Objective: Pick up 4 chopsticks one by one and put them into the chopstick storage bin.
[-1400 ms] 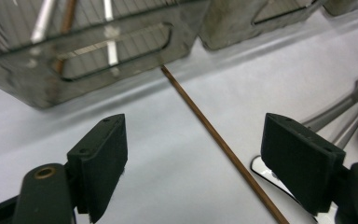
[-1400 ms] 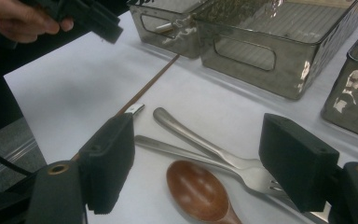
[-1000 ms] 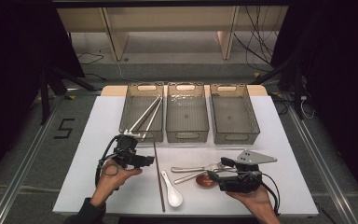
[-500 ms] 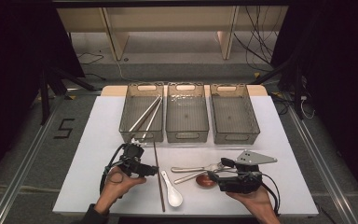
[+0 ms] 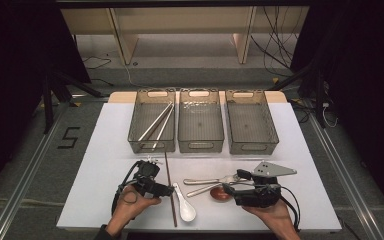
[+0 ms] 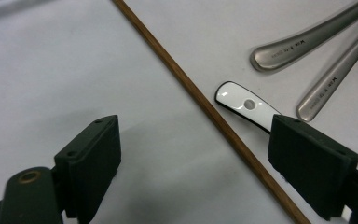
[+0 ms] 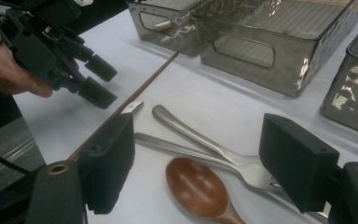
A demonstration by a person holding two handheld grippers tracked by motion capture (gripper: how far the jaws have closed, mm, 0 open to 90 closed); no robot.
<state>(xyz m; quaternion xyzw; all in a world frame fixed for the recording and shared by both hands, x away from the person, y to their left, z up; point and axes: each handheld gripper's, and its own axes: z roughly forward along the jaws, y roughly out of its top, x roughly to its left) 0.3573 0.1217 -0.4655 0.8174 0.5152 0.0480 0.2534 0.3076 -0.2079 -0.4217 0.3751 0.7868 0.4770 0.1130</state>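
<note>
A single brown chopstick (image 5: 170, 190) lies on the white table (image 5: 110, 150), and a white ceramic spoon (image 5: 185, 207) lies just to its right. My left gripper (image 5: 164, 190) is low over the chopstick and open. In the left gripper view the chopstick (image 6: 205, 109) runs diagonally between the jaws, with the white spoon's handle (image 6: 244, 105) beside the right jaw. My right gripper (image 5: 235, 182) is open, and a wooden spoon (image 7: 196, 186) and a metal fork (image 7: 191, 135) lie between and ahead of its jaws. The left gripper (image 7: 95, 79) also appears in the right gripper view.
Three smoky plastic bins stand in a row at the back: the left bin (image 5: 136, 134) holds a pair of pale chopsticks (image 5: 155, 122); the middle bin (image 5: 200, 145) and right bin (image 5: 252, 147) look bare. Two metal utensil handles (image 5: 205, 181) lie mid-table.
My left gripper has moved toward the near edge and to the right, coming down over the brown chopstick. The right gripper has stayed put.
</note>
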